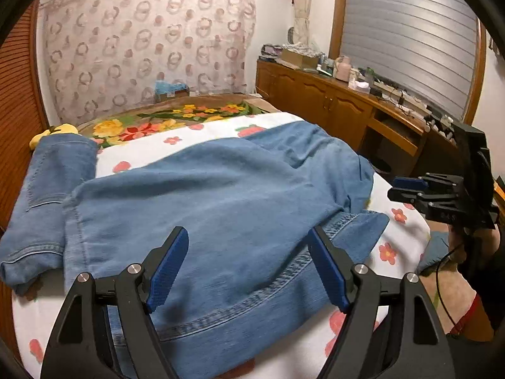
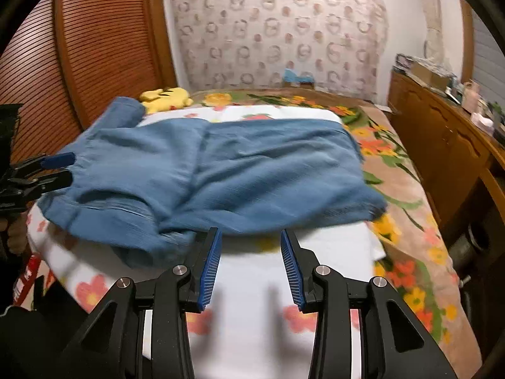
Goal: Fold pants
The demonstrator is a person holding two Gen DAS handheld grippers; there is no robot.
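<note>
Pants point(image 1: 221, 189) lie rumpled, blue denim doubled over itself.

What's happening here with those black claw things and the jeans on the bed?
A person is folding a pair of blue denim pants on a bed covered by a white sheet with red flowers, using a hand-held black gripper with blue pads in each hand. The pants lie partly folded. The left gripper hovers open over the stitched waistband, and the right gripper sits open at the near edge of the denim. Neither holds any cloth.
</note>
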